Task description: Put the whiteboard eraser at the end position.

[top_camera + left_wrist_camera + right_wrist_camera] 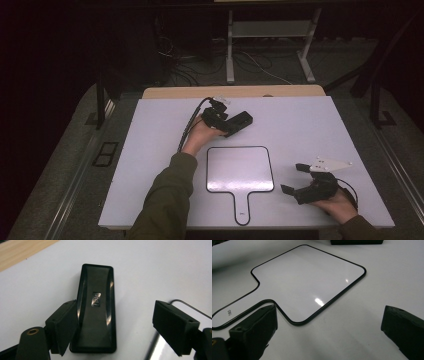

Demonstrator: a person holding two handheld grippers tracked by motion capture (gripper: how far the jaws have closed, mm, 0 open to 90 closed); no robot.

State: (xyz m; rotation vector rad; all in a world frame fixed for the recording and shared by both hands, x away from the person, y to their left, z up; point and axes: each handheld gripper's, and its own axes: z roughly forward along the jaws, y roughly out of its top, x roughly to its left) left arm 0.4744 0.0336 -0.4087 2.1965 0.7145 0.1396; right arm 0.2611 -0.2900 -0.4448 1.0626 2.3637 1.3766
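Note:
A black rectangular eraser [241,120] with a small silver label lies on the white table [310,125], behind the board. My left gripper [229,125] is at its near end. In the left gripper view the eraser [96,310] lies lengthwise between the jaws of that gripper [115,315]. The jaws are open: one pad sits by the eraser's edge and the other is well clear. A small white paddle-shaped board [240,170] with a black rim lies at the table's middle, handle toward me. My right gripper [294,178] rests open to its right, with nothing between its fingers [329,322].
A wooden strip [235,91] runs along the table's far edge. Beyond it the dark floor holds cables and a metal frame [270,30]. The board [307,277] lies just ahead of the right jaws, with the eraser's edge [357,242] past it.

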